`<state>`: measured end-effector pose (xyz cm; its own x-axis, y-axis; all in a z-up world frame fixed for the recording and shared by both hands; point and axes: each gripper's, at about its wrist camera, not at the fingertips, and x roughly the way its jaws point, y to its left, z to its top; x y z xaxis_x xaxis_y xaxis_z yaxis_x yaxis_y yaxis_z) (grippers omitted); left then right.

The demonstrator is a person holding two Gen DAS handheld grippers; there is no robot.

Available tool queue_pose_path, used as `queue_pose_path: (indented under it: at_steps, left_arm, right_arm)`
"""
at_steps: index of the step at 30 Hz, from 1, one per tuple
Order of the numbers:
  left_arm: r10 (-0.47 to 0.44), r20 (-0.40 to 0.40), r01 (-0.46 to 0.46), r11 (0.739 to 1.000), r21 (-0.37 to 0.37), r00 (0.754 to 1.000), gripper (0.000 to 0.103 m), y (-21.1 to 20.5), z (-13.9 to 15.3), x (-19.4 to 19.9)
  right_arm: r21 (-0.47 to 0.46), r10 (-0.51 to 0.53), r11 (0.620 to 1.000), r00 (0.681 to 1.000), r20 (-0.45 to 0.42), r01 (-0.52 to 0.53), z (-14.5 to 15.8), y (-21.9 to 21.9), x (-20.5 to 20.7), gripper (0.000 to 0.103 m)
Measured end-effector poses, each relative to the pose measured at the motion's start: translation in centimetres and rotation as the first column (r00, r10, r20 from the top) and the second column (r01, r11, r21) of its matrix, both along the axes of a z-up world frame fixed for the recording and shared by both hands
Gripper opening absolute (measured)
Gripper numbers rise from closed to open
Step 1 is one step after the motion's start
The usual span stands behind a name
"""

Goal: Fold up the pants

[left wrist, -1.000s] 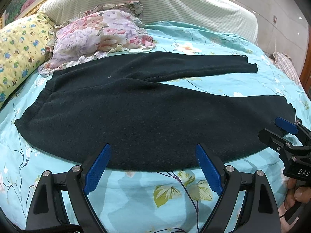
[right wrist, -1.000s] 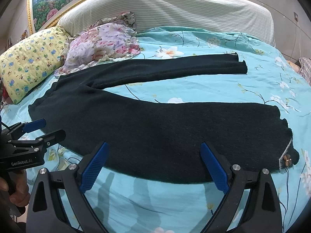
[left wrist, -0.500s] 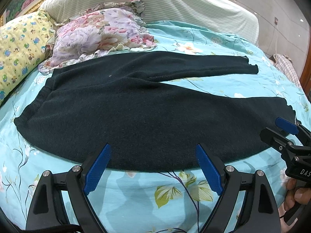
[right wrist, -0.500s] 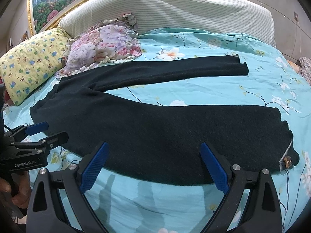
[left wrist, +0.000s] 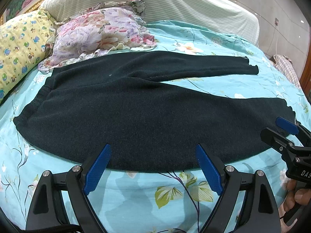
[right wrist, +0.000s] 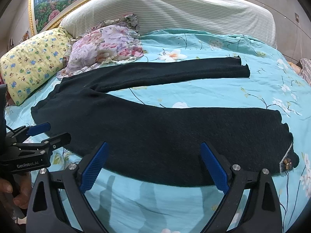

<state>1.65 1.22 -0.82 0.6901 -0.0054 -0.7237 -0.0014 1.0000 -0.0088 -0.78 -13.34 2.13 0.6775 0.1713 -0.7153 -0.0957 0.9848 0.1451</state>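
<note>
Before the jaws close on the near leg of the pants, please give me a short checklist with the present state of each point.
1. Pants lie flat, unfolded, on the bedspread: ok.
2. Left gripper open, holding nothing: ok.
3. Right gripper open, holding nothing: ok.
4. Near leg edge between each gripper's jaws: ok.
5. Far leg straight, apart from the near leg: ok.
6. Floral pillow clear of the pants: not ok, its frill meets the waist end.
</note>
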Motion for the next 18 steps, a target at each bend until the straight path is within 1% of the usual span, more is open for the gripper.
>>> queue_pose_path:
  at_steps: [9,18]
  left_arm:
    - [-0.001,0.002,0.001,1.0,-0.001,1.0,0.089,0.01,-0.03,-0.02]
    - [-0.009,-0.008,0.009,1.0,-0.021,1.0,0.089,-0.13,0.04,0.24]
  right_arm:
    - [0.002,-0.002,1.0,1.0,0.001,0.002,0.1,-0.01,0.02,0.095]
    - [0.013,-0.01,1.0,1.0,0.004,0.01,0.33,-0.01,-0.01,0.095]
